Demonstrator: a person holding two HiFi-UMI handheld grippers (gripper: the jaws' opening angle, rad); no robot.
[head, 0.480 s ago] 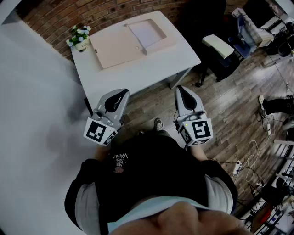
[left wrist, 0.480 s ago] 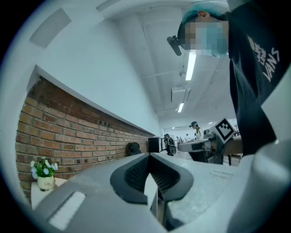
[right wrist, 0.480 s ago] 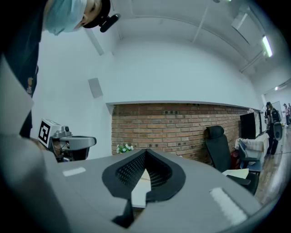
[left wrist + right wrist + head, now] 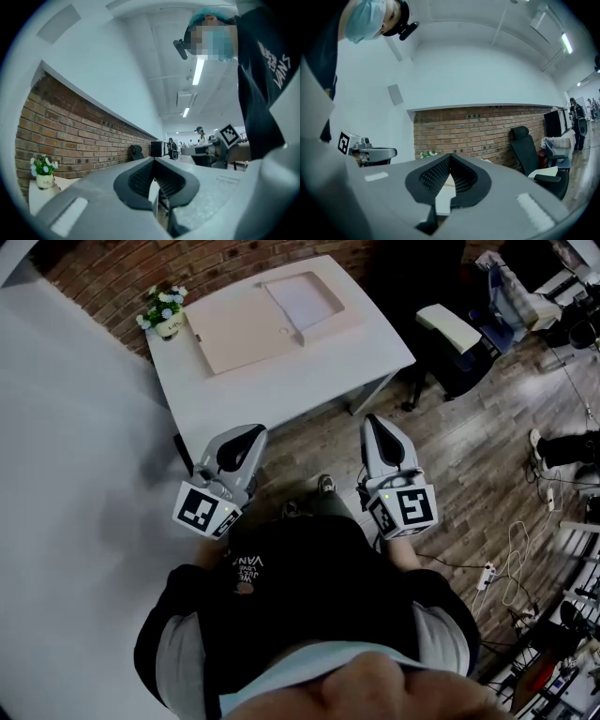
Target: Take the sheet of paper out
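Trouble from here would most likely come from the grip itself. The sheet of paper (image 4: 302,298) lies flat inside the shallow recessed half of a beige box (image 4: 239,329), toward the far right corner of the tabletop (image 4: 281,390). A flat sheet hemmed in by low walls offers the fingers no free edge to pinch. Pressing down could crease it or shove the whole box toward the far edge, and dragging it against a wall could buckle it.

Both grippers are well apart from it. The left gripper (image 4: 249,431) and right gripper (image 4: 373,420) are held level in front of the person, short of the near edge. Each has its fingers closed together on nothing, so they would have to open before any grasp.

A flower pot (image 4: 167,322) stands at the far left corner, just beside the box, and a reach from that side risks knocking it. The near half of the tabletop is bare and gives room to approach. An office chair (image 4: 457,338) crowds the right edge, and a brick wall (image 4: 112,268) runs behind the far edge.
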